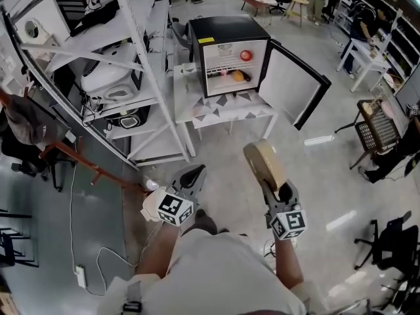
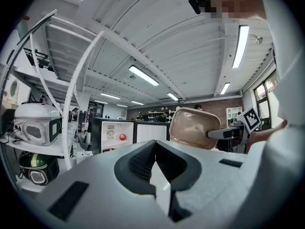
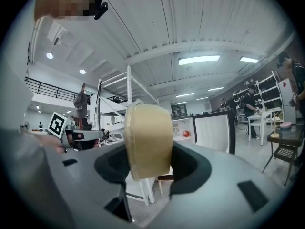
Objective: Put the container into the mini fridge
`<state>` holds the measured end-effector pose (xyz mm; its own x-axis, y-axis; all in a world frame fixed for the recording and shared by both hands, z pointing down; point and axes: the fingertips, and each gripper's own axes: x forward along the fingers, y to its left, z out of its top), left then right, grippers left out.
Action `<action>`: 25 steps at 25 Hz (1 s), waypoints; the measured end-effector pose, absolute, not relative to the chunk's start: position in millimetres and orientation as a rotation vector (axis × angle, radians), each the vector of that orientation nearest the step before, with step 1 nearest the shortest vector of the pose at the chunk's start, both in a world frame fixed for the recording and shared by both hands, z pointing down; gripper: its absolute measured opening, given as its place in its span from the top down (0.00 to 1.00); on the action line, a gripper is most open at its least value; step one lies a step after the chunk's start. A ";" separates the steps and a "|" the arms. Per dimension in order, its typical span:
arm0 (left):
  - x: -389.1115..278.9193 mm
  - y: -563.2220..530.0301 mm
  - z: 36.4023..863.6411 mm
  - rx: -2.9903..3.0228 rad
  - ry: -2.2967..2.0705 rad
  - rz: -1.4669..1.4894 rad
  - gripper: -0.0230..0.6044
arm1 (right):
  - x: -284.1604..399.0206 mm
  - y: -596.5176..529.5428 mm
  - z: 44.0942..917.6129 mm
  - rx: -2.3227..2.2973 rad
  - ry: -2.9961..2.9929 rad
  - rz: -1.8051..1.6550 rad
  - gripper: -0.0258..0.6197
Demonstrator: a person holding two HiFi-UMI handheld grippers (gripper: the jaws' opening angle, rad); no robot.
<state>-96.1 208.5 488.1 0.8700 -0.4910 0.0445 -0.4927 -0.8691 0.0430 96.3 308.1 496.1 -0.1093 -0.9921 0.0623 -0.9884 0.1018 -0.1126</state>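
Now, well short of the mini fridge (image 1: 226, 51), which stands on a low white table (image 1: 230, 113) with its door (image 1: 292, 81) swung wide open, my right claw (image 1: 271, 184) clamps the tan container (image 1: 261, 157) on edge between its two jaws, above the floor facing the fridge's open front. My left claw (image 1: 190, 176), beside it on the side toward the shelving rack (image 1: 125, 77) left of the fridge, has its jaws pressed together with nothing between them. Inside the fridge, a red thing (image 1: 246, 55) sits high and an orange thing (image 1: 237, 76) lower.
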 end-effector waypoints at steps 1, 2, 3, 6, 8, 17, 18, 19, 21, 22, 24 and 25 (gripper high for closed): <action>-95.2 207.3 487.8 2.986 -0.790 0.049 0.96 | 97.3 306.7 496.3 -2.073 2.310 -0.195 0.61; -94.2 206.0 487.8 2.985 -0.794 0.048 0.96 | 98.2 305.2 496.4 -2.072 2.309 -0.196 0.61; -93.0 204.4 488.2 2.984 -0.796 0.048 0.96 | 99.4 303.6 496.9 -2.073 2.308 -0.197 0.61; -88.7 196.8 490.7 2.978 -0.798 0.047 0.96 | 104.9 296.3 500.3 -2.081 2.300 -0.203 0.61; -85.7 189.6 491.6 2.977 -0.793 0.045 0.96 | 108.8 289.8 501.3 -2.089 2.293 -0.203 0.61; -67.5 130.0 493.4 2.962 -0.772 0.008 0.96 | 124.7 239.6 502.0 -2.137 2.298 -0.207 0.61; -64.9 121.4 494.2 2.959 -0.767 0.006 0.96 | 127.2 231.9 502.4 -2.144 2.297 -0.208 0.61; -62.3 112.3 495.1 2.958 -0.763 0.005 0.96 | 129.7 223.3 503.0 -2.150 2.297 -0.210 0.61; -57.2 93.3 498.2 2.959 -0.756 0.010 0.96 | 134.2 205.0 504.7 -2.163 2.299 -0.220 0.61; -54.7 83.4 499.9 2.958 -0.754 0.014 0.96 | 136.2 195.3 505.6 -2.169 2.301 -0.227 0.61; -50.2 62.9 502.8 2.955 -0.750 0.023 0.96 | 139.3 175.6 507.0 -2.176 2.303 -0.238 0.61; -48.3 52.6 503.9 2.952 -0.745 0.028 0.96 | 140.1 166.1 507.5 -2.178 2.304 -0.244 0.61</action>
